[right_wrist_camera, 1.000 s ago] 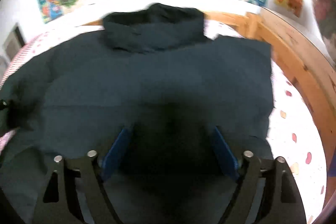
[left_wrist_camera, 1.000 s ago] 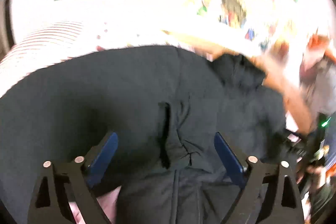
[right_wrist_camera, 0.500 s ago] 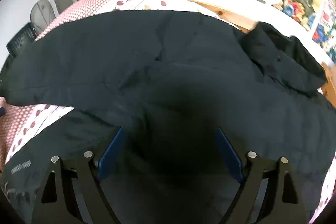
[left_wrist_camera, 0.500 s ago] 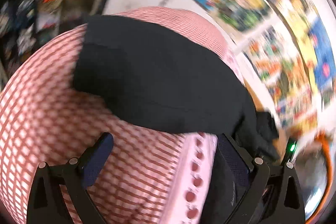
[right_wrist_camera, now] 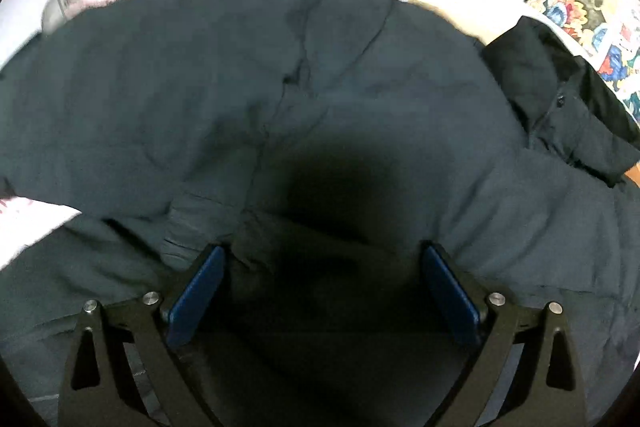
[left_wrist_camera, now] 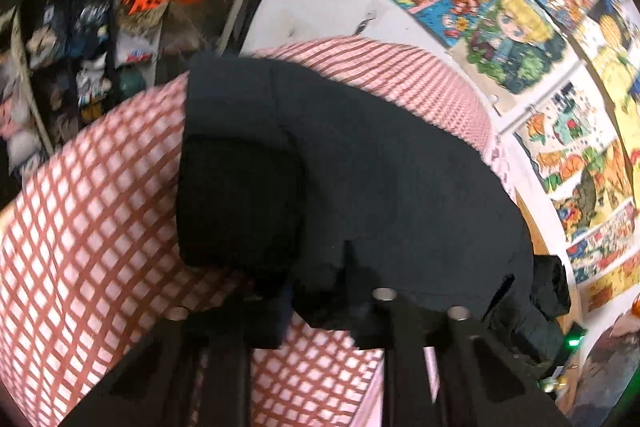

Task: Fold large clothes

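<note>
A large dark jacket (right_wrist_camera: 360, 107) lies spread over the bed, its collar (right_wrist_camera: 560, 87) at the right. In the left wrist view one sleeve (left_wrist_camera: 340, 163) stretches across the pink checked bedspread (left_wrist_camera: 88, 227), its cuff end at the far left. My left gripper (left_wrist_camera: 316, 291) is shut on the near edge of that sleeve. My right gripper (right_wrist_camera: 324, 287) is open, its blue pads (right_wrist_camera: 196, 291) pressed down close over the jacket's body, with nothing between them.
Colourful cartoon posters (left_wrist_camera: 512, 39) cover the wall behind the bed. Cluttered shelves (left_wrist_camera: 80, 39) stand at the far left beyond the bed edge. A wooden bed frame (left_wrist_camera: 532, 223) runs along the wall side.
My left gripper swung from the jacket's body to the sleeve and closed on its edge. My right gripper moved lower and closer onto the jacket, still open.
</note>
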